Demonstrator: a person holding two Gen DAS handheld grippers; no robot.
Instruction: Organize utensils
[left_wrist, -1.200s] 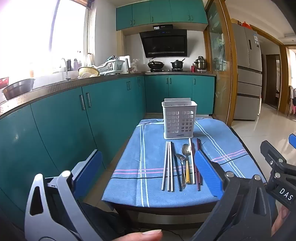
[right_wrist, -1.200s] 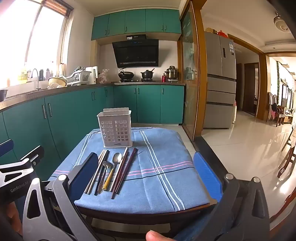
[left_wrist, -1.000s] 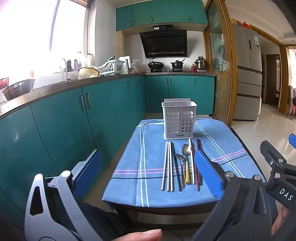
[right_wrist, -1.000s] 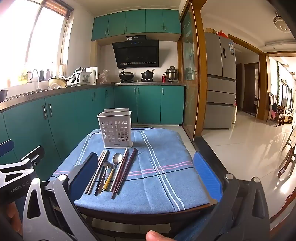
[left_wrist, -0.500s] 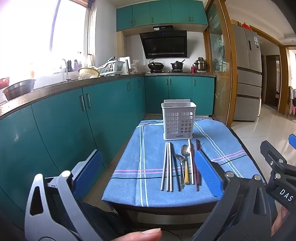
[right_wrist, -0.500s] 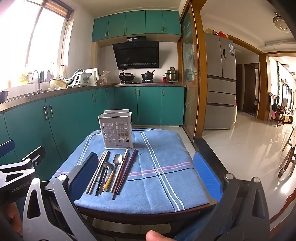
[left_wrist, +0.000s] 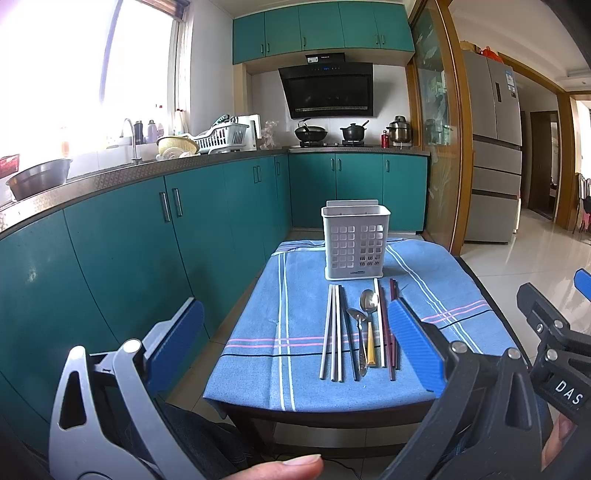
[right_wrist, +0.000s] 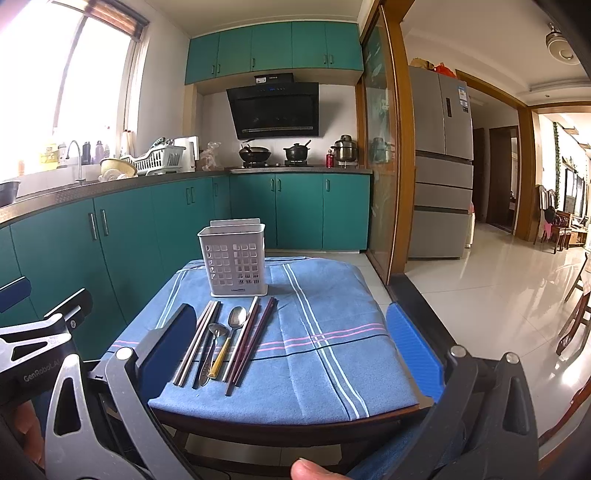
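A white perforated utensil holder (left_wrist: 355, 243) (right_wrist: 235, 258) stands at the far end of a small table covered by a blue striped cloth (left_wrist: 295, 325) (right_wrist: 325, 332). In front of it lie pale chopsticks (left_wrist: 331, 332) (right_wrist: 197, 341), two spoons (left_wrist: 367, 321) (right_wrist: 231, 332) and dark red chopsticks (left_wrist: 391, 328) (right_wrist: 255, 343), side by side. My left gripper (left_wrist: 295, 343) is open and empty, held short of the table's near edge. My right gripper (right_wrist: 291, 347) is open and empty, also short of the near edge.
Teal cabinets and a counter (left_wrist: 110, 177) with a sink, bowl and dish rack run along the left. A stove with pots (left_wrist: 332, 136) is at the back. A wooden-framed glass door (right_wrist: 384, 147) and a fridge (right_wrist: 439, 166) stand to the right over a tiled floor.
Both grippers have edged slightly, so the table view shifts a little. Nothing on the table has moved.
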